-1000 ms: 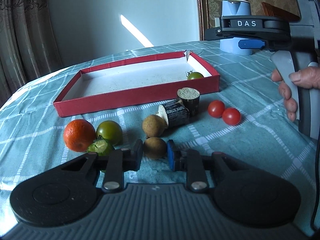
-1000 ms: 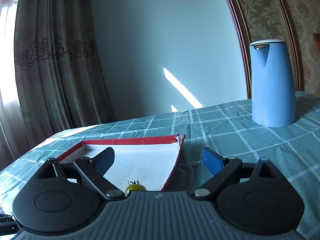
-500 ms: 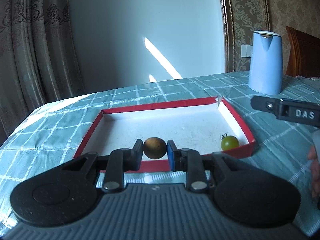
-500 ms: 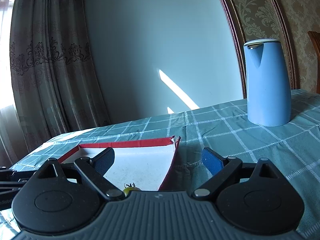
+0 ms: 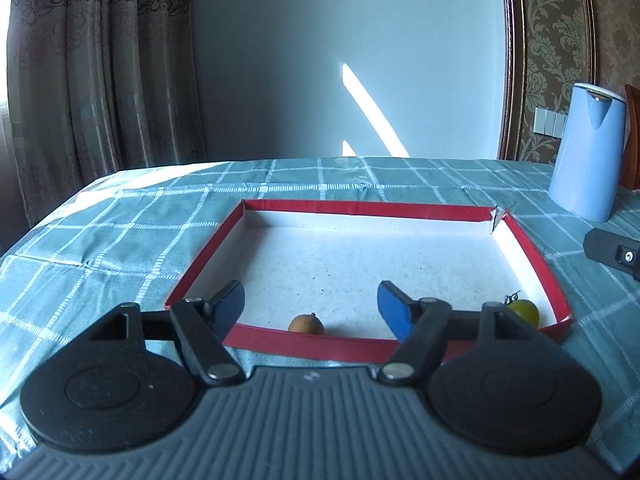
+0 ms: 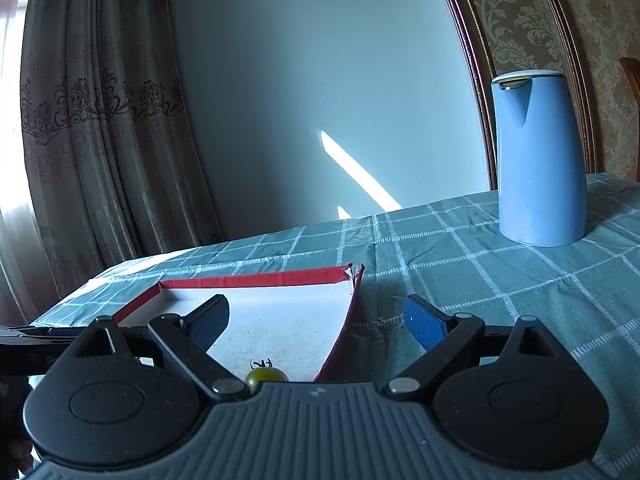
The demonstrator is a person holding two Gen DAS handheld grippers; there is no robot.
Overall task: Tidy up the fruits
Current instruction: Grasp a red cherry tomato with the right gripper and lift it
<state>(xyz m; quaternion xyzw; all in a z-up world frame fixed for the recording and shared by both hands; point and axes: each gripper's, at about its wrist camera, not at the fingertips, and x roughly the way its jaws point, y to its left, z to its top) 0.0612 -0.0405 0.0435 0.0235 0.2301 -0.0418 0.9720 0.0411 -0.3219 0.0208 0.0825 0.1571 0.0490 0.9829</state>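
Left gripper [image 5: 311, 303] opening over tray [image 5: 524, 240]; nothing between its jaws.
Longan [image 5: 306, 324] at tray's 6 o'clock, tomato [image 5: 525, 310] at 4; right gripper [image 6: 316, 318] spread, empty.

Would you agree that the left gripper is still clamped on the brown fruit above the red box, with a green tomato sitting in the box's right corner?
Not quite: the left gripper is not clamped. In the left wrist view its jaws are opening and the brown fruit lies free on the floor of the red box, by the near wall. The green tomato does sit in the right corner.
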